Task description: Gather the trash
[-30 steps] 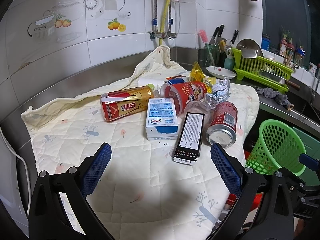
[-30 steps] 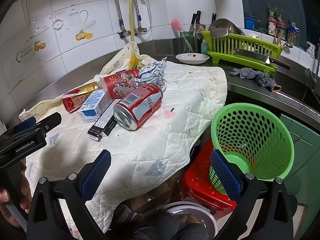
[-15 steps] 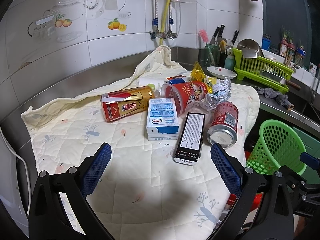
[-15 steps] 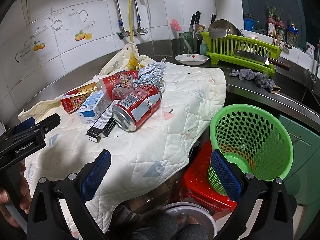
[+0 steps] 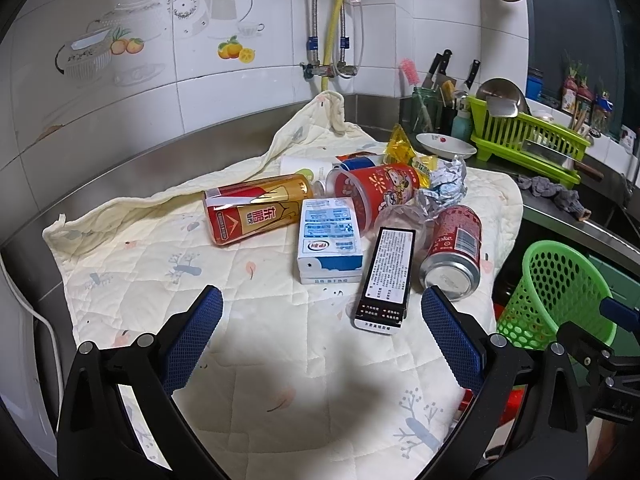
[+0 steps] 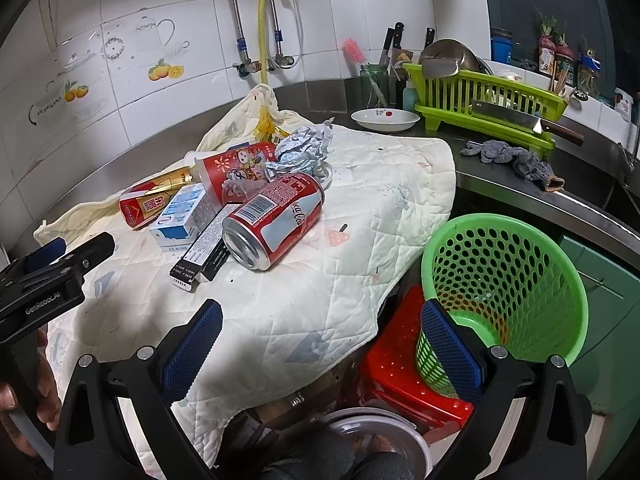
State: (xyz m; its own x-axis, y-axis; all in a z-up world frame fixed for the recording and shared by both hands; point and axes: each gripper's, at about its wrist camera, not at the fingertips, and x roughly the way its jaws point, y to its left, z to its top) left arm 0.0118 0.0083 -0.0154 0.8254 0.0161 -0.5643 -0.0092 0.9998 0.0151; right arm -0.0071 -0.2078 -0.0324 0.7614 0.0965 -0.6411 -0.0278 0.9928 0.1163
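My left gripper (image 5: 322,318) edged nearer the black box (image 5: 387,276) at frame centre; both grippers' fingers spread, nothing collected.

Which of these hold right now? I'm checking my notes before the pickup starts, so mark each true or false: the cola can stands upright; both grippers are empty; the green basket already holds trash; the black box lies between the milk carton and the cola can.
1. The cola can stands upright. False: it lies on its side on the quilted cloth.
2. Both grippers are empty. True: the left gripper and the right gripper are open, holding nothing.
3. The green basket already holds trash. False: no trash shows inside.
4. The black box lies between the milk carton and the cola can. True.
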